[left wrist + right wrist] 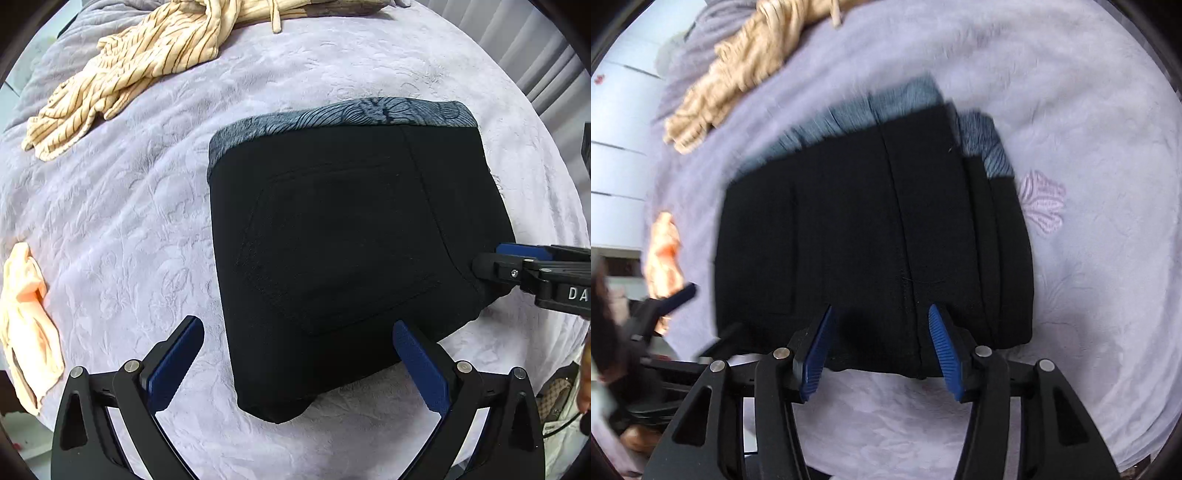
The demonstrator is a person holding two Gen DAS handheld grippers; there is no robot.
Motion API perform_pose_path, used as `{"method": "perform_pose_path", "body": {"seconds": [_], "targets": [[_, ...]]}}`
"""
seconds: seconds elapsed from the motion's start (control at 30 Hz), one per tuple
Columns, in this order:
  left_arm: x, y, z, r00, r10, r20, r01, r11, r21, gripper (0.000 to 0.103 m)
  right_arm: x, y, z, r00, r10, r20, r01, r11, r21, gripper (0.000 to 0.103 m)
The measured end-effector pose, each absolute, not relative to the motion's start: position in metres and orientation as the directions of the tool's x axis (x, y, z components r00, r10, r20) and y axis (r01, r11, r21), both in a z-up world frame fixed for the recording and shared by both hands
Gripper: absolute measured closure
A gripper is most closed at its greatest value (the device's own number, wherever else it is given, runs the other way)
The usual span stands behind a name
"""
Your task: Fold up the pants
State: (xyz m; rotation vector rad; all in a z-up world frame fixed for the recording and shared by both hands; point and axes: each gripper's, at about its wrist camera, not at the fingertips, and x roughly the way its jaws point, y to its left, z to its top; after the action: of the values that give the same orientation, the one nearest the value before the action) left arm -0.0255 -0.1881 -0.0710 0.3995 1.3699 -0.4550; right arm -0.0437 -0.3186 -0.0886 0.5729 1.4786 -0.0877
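The black pants [347,254] lie folded into a compact stack on the lilac bedspread [122,229], with a grey-blue patterned waistband [354,114] along the far edge. My left gripper [299,332] is open, just above the stack's near edge, holding nothing. My right gripper [881,317] is open at the near edge of the pants [871,236], its fingers astride the fold without gripping it. It also shows at the right edge of the left wrist view [491,262]. The right wrist view is motion-blurred.
A cream striped garment [122,70] lies crumpled at the far left of the bed, also in the right wrist view [738,74]. An orange cloth [26,325] lies at the left edge. A bag [557,398] sits off the bed's right side.
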Motion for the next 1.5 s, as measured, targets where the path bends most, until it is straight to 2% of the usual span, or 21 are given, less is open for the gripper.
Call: {"method": "perform_pose_path", "body": {"seconds": [0.2,0.37,0.57,0.93,1.17,1.4,1.5], "targets": [[-0.003,-0.189,-0.078,0.125,-0.08,-0.989,0.524,0.852,-0.003,0.0,-0.049,-0.327,-0.08,0.132,0.317,-0.939,0.401,0.849,0.343,0.044],[-0.001,-0.186,-0.081,0.118,-0.075,-0.99,0.517,0.856,-0.003,0.0,-0.058,-0.343,-0.071,0.157,0.311,-0.937,0.427,0.834,0.348,0.029],[0.005,-0.187,-0.084,0.111,-0.071,-0.991,0.517,0.856,-0.003,0.0,-0.065,-0.362,-0.073,0.16,0.304,-0.939,0.477,0.809,0.343,0.025],[0.02,-0.188,-0.086,0.091,-0.089,-0.992,0.495,0.868,-0.033,0.0,-0.077,-0.382,-0.082,0.154,0.32,-0.935,0.543,0.763,0.351,0.024],[0.047,-0.17,-0.087,0.114,-0.088,-0.99,0.412,0.91,-0.034,0.0,-0.072,-0.387,-0.082,0.15,0.312,-0.938,0.542,0.768,0.342,0.024],[0.053,-0.173,-0.109,0.08,-0.051,-0.995,0.422,0.906,-0.013,0.0,-0.057,-0.376,-0.077,0.145,0.244,-0.959,0.495,0.821,0.284,0.024],[0.051,-0.177,-0.112,0.085,-0.042,-0.995,0.437,0.899,-0.001,0.0,-0.05,-0.359,-0.096,0.05,0.217,-0.975,0.467,0.858,0.215,0.022]]}}
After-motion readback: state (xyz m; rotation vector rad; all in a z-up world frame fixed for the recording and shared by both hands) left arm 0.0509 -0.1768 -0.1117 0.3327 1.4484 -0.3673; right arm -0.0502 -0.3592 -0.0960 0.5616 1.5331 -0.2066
